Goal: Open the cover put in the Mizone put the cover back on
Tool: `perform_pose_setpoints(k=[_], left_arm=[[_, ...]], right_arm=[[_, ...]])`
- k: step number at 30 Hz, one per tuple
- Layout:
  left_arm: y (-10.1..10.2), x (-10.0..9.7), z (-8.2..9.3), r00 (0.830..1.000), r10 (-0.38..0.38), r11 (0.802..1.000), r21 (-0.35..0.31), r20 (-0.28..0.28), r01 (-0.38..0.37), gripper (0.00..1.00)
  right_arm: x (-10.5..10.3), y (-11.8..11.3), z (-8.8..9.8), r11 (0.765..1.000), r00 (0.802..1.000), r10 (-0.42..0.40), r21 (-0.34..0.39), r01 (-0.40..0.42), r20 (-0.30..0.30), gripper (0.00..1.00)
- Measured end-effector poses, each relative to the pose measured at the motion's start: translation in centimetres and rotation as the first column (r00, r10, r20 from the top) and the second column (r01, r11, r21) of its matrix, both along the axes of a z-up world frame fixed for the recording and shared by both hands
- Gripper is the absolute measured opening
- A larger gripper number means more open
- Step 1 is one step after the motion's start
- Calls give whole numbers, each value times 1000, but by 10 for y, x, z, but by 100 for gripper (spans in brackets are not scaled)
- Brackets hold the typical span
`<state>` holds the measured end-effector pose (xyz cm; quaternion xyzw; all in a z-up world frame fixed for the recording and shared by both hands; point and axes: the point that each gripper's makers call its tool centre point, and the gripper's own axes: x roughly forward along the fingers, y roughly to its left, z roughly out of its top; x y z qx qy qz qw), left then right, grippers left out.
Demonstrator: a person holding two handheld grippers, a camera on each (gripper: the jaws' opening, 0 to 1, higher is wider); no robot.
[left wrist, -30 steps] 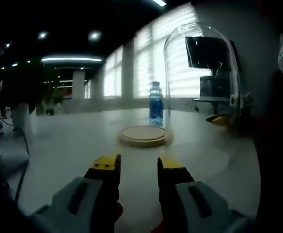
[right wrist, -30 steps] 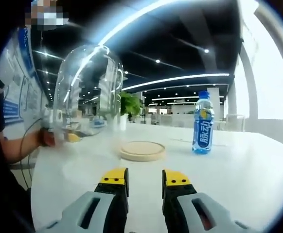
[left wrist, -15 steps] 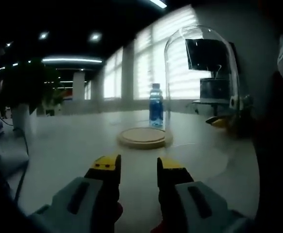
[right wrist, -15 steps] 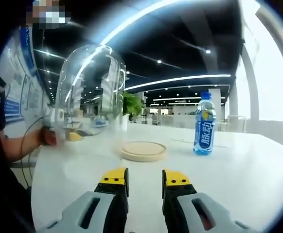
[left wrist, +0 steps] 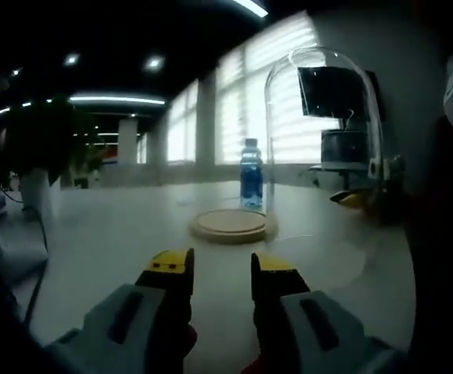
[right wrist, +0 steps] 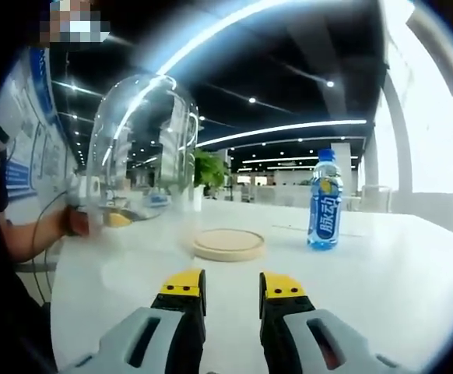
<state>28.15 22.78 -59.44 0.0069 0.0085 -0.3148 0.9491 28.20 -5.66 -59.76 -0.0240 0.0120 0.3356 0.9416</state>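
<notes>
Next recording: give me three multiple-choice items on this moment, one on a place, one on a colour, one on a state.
1. Where does the bottle stand?
A. on the wooden base
B. on the table beside the base
C. under the glass dome

2. What colour are the tips of the right gripper?
A. yellow
B. red
C. white

3. How is the wooden base?
A. covered by the dome
B. uncovered and bare
C. bearing the bottle

Key: 1 B, the bottle rests on the table apart from the base; 2 A, the tips are yellow; 3 B, the glass dome is off to one side.
</notes>
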Motion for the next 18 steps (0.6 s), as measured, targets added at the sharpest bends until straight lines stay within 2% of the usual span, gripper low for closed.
perform_pose_setpoints(k=[7,18], left_arm=[[3,1,3,1000,7,1000,-17,12,-7,24],[-1,-1,1,1000,-10,1000,-9,5,11,24]], right_arm=[[0,1,1,1000,1000,-3,-11,4,9,20],[3,4,-1,1000,1000,-9,-21,9,-16,20]])
